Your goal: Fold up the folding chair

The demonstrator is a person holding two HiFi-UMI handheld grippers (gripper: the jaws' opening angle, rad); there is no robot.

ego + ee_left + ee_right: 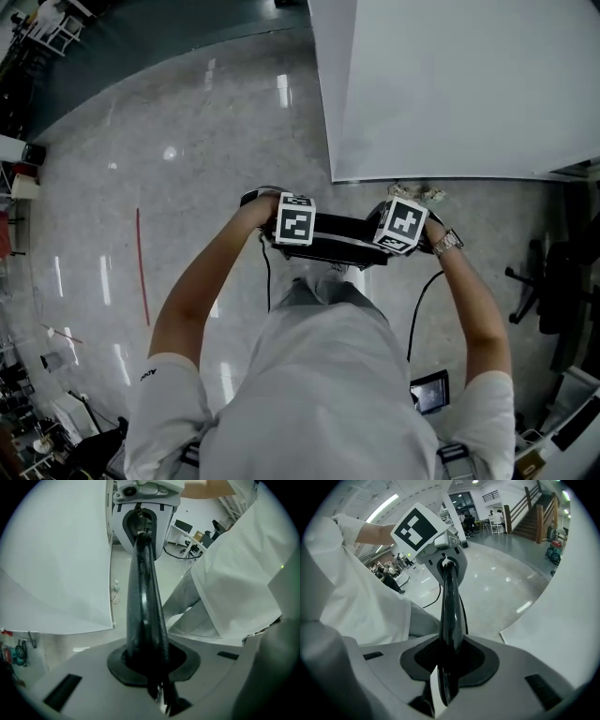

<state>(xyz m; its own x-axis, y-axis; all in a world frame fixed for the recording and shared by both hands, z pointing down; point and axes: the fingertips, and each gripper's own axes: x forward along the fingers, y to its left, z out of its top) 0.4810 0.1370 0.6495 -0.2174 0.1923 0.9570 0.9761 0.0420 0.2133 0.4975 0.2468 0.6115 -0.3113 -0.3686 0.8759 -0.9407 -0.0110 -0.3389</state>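
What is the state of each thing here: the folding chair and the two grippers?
folding chair: looks folded flat, seen edge-on from above, carried by its top edge.
left gripper: shut on the folding chair's edge.
right gripper: shut on the same edge, further along.

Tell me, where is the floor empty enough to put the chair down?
Bare floor lies left of the folding chair, between the red line and the white panel. Crowded: by the office chair at right and the clutter along the left edge.
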